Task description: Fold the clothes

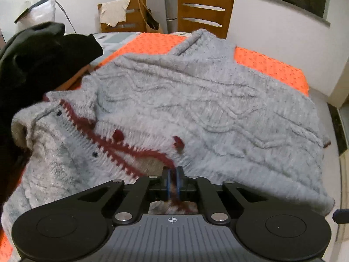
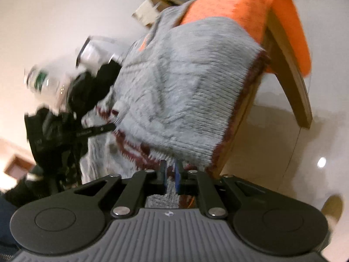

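A brown paper bag (image 1: 152,21) stands between the two wooden slat-back chairs (image 1: 205,13) at the top of the left wrist view; what it holds cannot be made out.

The fluffy grey cable-knit cardigan with dark red zigzag trim (image 1: 196,100) is spread across the middle of that frame over an orange textured cloth (image 1: 272,65) that covers the table. The left gripper (image 1: 173,172) at the bottom centre has its blue-padded jaws pinched narrow on the red-trimmed edge of the cardigan. A heap of black clothing (image 1: 39,61) rises at the left, just beside the cardigan's collar end, hemming in that side. A pale cloth (image 1: 113,11) hangs over the left chair back.

In the right wrist view, which is blurred and tilted, the right gripper (image 2: 170,172) at the bottom centre grips the cardigan's ribbed hem, its jaws nearly together with knit between them. The hem hangs over the table's wooden edge (image 2: 237,118), and the orange cloth drapes off the upper right corner. Pale shiny floor (image 2: 272,152) lies open at the right of the frame.
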A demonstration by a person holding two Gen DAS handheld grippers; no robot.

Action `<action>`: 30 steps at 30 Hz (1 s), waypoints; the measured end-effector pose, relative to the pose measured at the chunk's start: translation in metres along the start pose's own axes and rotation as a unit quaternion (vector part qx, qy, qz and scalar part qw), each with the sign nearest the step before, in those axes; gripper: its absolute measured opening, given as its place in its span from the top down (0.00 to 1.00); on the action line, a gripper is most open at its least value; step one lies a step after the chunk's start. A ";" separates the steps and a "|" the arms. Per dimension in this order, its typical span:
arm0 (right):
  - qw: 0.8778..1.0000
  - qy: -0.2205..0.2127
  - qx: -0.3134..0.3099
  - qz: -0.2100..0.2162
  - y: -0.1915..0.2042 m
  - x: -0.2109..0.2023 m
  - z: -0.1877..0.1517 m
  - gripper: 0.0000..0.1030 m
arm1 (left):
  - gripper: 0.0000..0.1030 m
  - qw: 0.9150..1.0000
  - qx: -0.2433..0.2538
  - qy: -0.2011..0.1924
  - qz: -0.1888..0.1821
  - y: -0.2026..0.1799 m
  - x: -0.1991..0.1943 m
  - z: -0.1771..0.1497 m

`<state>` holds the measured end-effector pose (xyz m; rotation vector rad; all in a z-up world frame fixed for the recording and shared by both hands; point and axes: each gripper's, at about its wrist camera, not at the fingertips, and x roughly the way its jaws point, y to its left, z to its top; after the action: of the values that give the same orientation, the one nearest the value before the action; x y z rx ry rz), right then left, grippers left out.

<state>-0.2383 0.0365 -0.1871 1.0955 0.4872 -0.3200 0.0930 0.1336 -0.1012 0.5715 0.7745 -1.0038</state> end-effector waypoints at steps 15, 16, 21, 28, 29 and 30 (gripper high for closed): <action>0.995 0.070 0.067 0.005 -0.014 0.035 -0.012 0.40 | 0.56 0.993 -0.104 0.021 0.043 0.071 0.046 0.011; 0.994 0.069 0.082 0.007 -0.018 0.037 -0.014 0.40 | 0.55 0.992 -0.121 0.024 0.037 0.072 0.048 0.009; 0.989 0.058 0.135 0.033 -0.031 0.045 -0.023 0.39 | 0.53 0.991 -0.126 0.020 0.038 0.068 0.049 0.007; 0.984 0.050 0.158 0.068 -0.033 0.051 -0.027 0.74 | 0.92 0.991 -0.127 0.010 0.047 0.078 0.044 0.001; 0.983 0.049 0.160 0.071 -0.033 0.051 -0.028 0.83 | 0.93 0.990 -0.137 0.007 0.045 0.081 0.042 0.000; 0.985 0.047 0.153 0.066 -0.030 0.047 -0.026 0.90 | 0.94 0.989 -0.143 0.004 0.046 0.083 0.040 -0.001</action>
<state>-0.2180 0.0471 -0.2445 1.4409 0.4548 -0.2323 0.1801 0.1495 -0.1272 0.3603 0.8739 -0.7890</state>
